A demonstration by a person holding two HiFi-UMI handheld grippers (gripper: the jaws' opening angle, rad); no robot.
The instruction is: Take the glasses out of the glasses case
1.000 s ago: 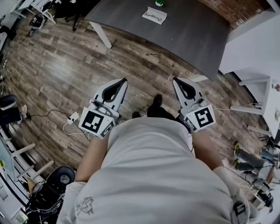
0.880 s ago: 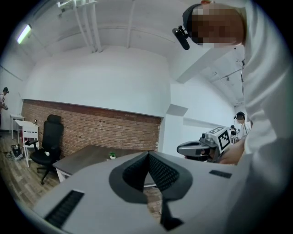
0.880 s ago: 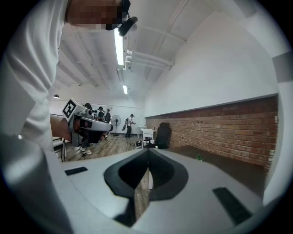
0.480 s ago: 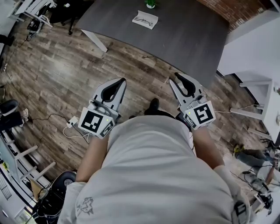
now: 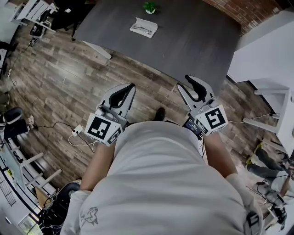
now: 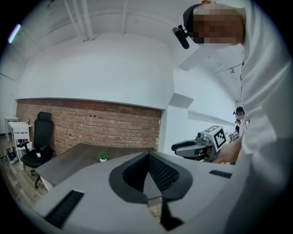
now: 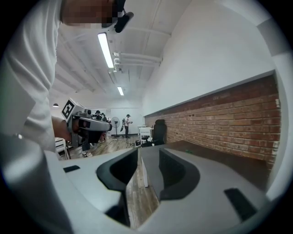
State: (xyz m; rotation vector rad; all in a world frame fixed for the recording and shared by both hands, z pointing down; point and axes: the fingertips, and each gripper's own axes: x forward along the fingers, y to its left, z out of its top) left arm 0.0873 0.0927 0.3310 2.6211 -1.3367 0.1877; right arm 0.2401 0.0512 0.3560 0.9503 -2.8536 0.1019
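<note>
- the glasses case lies open on the dark table, toward the far left corner of the tabletop and just beside a small green plant at the far edge.
- the glasses show as a thin dark shape inside the case, so nothing has been lifted out yet.
- both tools are held low and roughly level in front of the person, over the wooden floor, short of the near edge of the tabletop and well apart from the case; this looks like a carrying pose for the approach, not a reach.
- the left gripper has its pads pressed together at the tips with nothing between them, probably kept closed because it has no job yet.
- the right gripper has just been opening; its jaws stand spread, only floor shows through the gap, and it looks readied to pinch the frame.
- my guess is that the left claw will steady the case while the right one picks.
</note>
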